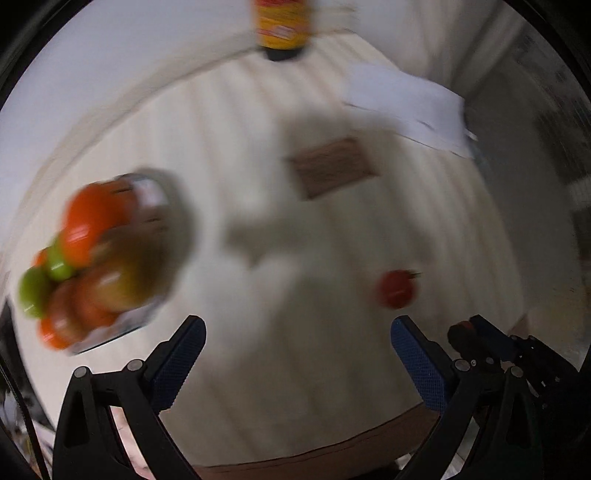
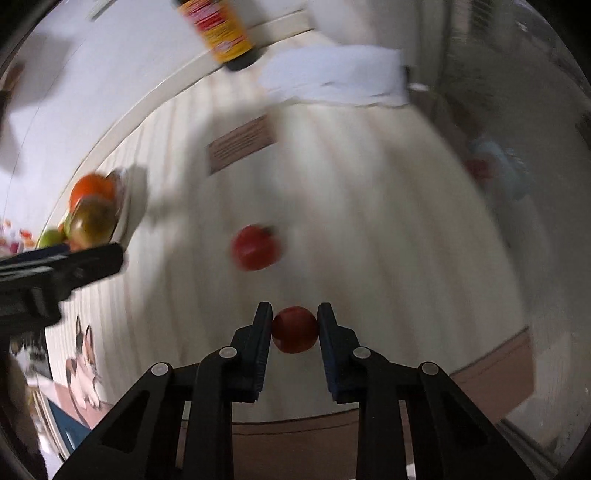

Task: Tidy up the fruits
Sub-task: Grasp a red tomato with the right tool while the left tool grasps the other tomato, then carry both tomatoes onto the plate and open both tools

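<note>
Right wrist view: right tongs (image 2: 294, 326) clenched on small red fruit (image 2: 294, 329), lifted for carrying toward fruit plate (image 2: 123, 206) at ten o'clock. Second red fruit (image 2: 255, 248) loose on desk (image 2: 369, 221). Left tongs (image 1: 297, 354) released, holding nothing.

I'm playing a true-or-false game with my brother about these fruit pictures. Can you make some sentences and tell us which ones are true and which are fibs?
1. The right gripper is pinching a small red fruit. True.
2. The left gripper is holding an orange. False: its fingers stand wide apart with nothing between them.
3. Another red fruit with a green stem lies alone on the table. True.
4. The plate of fruit holds only red fruits. False: it has orange, green and brownish ones piled up.
5. A bottle with a yellow label stands at the far edge of the table. True.
6. The white cloth covers the fruit pile. False: it lies far away, near the bottle.
</note>
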### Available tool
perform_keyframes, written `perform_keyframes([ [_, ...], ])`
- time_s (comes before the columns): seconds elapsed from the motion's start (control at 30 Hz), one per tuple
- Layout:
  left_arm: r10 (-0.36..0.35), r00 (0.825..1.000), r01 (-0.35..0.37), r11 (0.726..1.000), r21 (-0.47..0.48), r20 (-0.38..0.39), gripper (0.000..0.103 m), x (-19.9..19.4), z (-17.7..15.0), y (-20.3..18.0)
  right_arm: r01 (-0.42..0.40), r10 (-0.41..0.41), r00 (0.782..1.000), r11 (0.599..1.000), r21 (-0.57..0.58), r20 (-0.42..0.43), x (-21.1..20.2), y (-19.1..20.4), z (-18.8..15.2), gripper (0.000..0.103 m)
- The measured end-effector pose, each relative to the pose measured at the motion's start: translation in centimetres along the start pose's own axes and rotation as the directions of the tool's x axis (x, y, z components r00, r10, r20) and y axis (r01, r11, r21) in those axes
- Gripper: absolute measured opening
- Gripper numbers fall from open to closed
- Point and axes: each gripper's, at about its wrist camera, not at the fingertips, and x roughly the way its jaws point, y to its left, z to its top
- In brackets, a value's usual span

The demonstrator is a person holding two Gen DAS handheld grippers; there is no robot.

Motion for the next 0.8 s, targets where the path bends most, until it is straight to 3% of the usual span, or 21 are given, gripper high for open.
perform_keyframes([
  [0.1, -0.047, 0.998, 0.049, 0.998, 0.047, -0.042, 0.099, 2.0, 1.2, -2.6, 0.028, -0.028, 1.0, 0.999, 0.038, 0.008, -0.5, -2.4, 0.3, 0.028],
  [0.3, -0.052, 0.994, 0.062, 0.993, 0.101, -0.097, 0.051, 5.1, 2.2, -5.8, 0.047, -0.049, 0.999, 0.995, 0.092, 0.018, -1.4, -5.3, 0.8, 0.028],
  [0.37, -0.057, 0.996, 0.064, 0.992, 0.108, -0.07, 0.034, 5.0, 2.3, -6.1, 0.047, -0.05, 0.999, 0.993, 0.107, 0.019, -1.7, -6.0, 0.7, 0.028],
  [0.4, -0.055, 0.996, 0.062, 0.992, 0.112, -0.064, 0.031, 4.9, 2.2, -6.3, 0.047, -0.05, 0.999, 0.993, 0.113, 0.02, -1.8, -6.3, 0.7, 0.028],
  [0.63, -0.068, 0.997, 0.071, 0.994, 0.088, -0.032, 0.029, 4.1, 2.1, -5.8, 0.037, -0.04, 0.999, 0.995, 0.096, 0.027, -2.2, -6.0, 1.0, 0.028],
  [0.8, -0.093, 0.996, 0.093, 0.995, 0.03, 0.005, 0.029, 2.1, 1.3, -3.4, 0.019, -0.022, 0.999, 0.998, 0.053, 0.042, -2.9, -4.5, 1.9, 0.028],
])
